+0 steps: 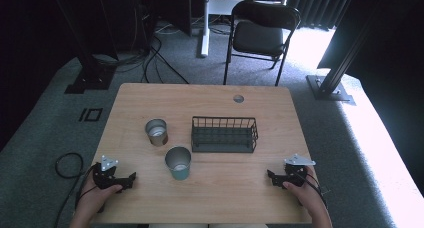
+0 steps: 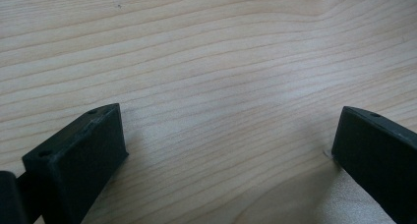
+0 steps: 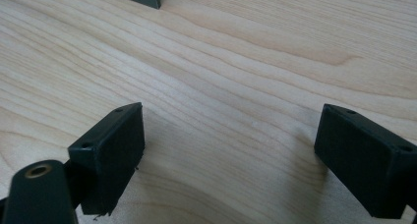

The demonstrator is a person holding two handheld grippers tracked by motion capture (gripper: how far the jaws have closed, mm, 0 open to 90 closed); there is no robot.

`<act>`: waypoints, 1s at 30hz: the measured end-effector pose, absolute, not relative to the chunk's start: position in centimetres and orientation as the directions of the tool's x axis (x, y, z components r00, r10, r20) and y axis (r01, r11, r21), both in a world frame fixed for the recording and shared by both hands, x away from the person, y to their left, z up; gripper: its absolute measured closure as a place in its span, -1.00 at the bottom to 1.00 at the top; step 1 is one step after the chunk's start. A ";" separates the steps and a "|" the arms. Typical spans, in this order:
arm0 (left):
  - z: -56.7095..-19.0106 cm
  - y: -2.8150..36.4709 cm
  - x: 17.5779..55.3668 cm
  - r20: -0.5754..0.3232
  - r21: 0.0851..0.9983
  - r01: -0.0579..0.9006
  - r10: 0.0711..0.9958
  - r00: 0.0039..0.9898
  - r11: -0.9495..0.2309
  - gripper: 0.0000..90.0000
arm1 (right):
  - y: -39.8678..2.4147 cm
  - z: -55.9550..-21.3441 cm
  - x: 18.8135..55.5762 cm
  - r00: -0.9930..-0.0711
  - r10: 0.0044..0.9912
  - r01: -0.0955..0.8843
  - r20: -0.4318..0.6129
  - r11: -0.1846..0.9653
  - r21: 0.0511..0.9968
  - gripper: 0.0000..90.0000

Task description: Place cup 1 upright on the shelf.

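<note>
I am looking down on a pale wooden bench (image 1: 215,198) with a smooth, fine-grained top and rounded corners, standing on grey carpet with a black folding chair (image 1: 260,35) beyond its far edge. Near the middle of the bench sits a dark wire basket (image 1: 224,134), rectangular, stiff, with thin upright bars and a solid floor. Left of it, well apart from the basket, stand two upright metal cups: a bare steel cup (image 1: 157,132) farther back and a teal-tinted cup (image 1: 178,163) nearer me, close together but not touching. The teal cup is the nearer to my left tool (image 1: 131,179), which rests at the near left edge, jaws spread wide with nothing but bare wood between them. My right tool (image 1: 270,176) rests at the near right edge, likewise wide open and empty. I judge both cups light, rigid and slick-walled, likely to tip or skid if nudged, so I would take one by the wall just under the rim, one jaw inside and one outside, or squeeze across its body. The basket looks light too, and its top wire offers a firm pinch.
</note>
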State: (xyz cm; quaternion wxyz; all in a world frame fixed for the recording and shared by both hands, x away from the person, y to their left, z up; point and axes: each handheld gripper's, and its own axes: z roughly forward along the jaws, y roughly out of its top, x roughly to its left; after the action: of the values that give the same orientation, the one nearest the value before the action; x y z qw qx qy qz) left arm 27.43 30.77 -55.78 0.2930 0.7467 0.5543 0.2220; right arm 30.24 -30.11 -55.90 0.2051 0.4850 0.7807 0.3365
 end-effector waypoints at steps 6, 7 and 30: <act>-55.8 30.8 27.4 0.007 0.684 0.698 0.958 0.286 -0.213 -0.99 | -30.1 -55.9 30.2 -0.448 0.894 0.619 0.006 0.305 0.724 -0.75; -55.8 30.8 27.4 0.007 0.684 0.698 0.958 0.286 -0.213 -0.99 | -30.1 -55.9 30.2 -0.448 0.894 0.619 0.006 0.305 0.724 -0.75; -55.8 30.8 27.4 0.007 0.683 0.698 0.958 0.287 -0.214 -0.99 | -27.1 -54.5 29.9 -0.583 0.812 0.543 0.013 0.378 0.750 -0.74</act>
State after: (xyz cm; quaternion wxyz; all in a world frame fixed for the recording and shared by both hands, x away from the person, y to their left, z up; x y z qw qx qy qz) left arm 27.44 30.76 -55.77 0.2927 0.7468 0.5543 0.2221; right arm 29.93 -27.13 -54.49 0.1829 0.4185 0.8096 0.3688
